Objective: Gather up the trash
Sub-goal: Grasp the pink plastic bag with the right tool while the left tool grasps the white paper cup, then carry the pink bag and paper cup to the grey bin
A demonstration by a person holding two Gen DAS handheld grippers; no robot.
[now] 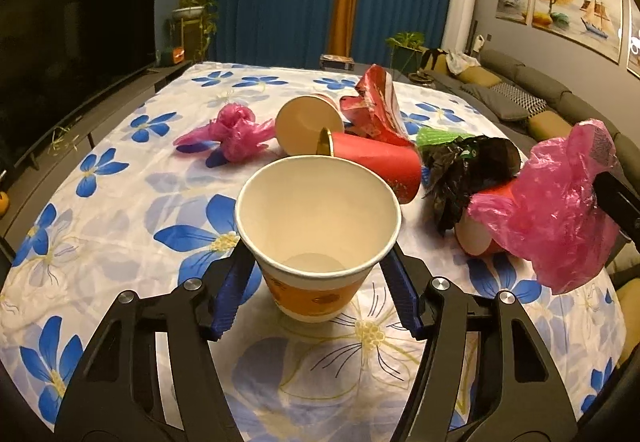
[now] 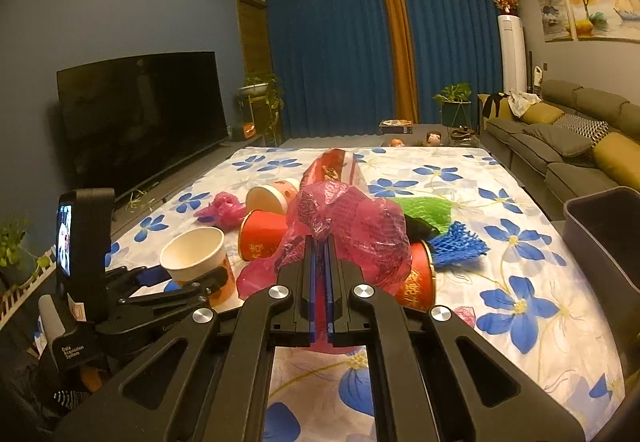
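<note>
Left wrist view: left gripper straddles an upright paper cup, blue pads just beside it; at 3 o'clock, right gripper pinches a pink bag.

Left gripper around upright paper cup on flowered tablecloth, blue pads beside cup's sides, contact unclear. Beyond: tipped cups, red wrapper, black bag. Pink bag hangs right, off cloth.
</note>
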